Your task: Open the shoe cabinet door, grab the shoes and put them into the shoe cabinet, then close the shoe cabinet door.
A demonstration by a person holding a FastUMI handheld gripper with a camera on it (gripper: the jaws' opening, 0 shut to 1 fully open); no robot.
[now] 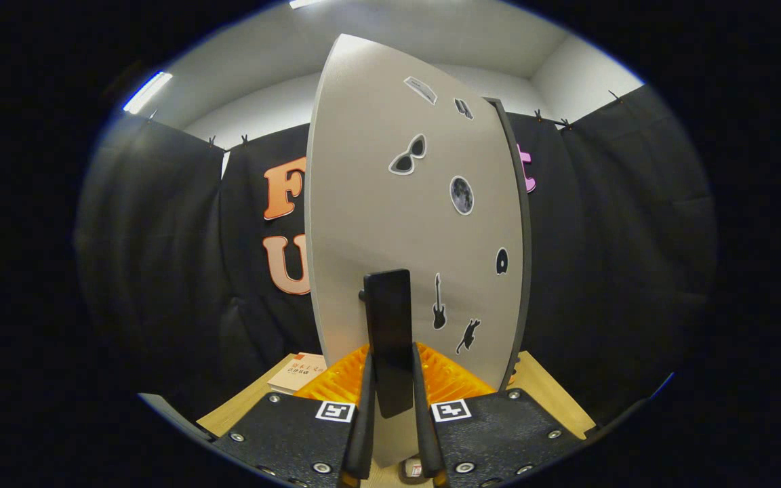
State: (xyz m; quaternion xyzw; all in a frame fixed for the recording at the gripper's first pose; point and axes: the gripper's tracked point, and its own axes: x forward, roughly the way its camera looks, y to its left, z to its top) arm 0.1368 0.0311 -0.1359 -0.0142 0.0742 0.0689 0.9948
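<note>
The shoe cabinet door [390, 203] fills the centre of the frame, a pale flat panel standing upright with its long axis vertical, its face turned toward the camera and slightly to the right, its dark edge [525, 271] running down the right side. Small stickers [407, 156] dot the face. A dark upright handle [390, 339] projects from the lower centre of the panel on a short stub, its long axis also vertical. The gripper [390, 400] sits at the bottom centre of the frame with its fingers drawn narrow and closed against the two sides of the handle, so the handle is held between them. The panel appears rigid and of moderate weight; it should swing on its hinge rather than flex, and the handle is the correct and only sound place to hold it. The handle's smooth finish may allow slip if the pull departs from the door's arc. A book [299, 373] lies on the wooden tabletop [539, 379] at lower left, beyond the fingers. Whether the door is opening or closing cannot be determined.
</note>
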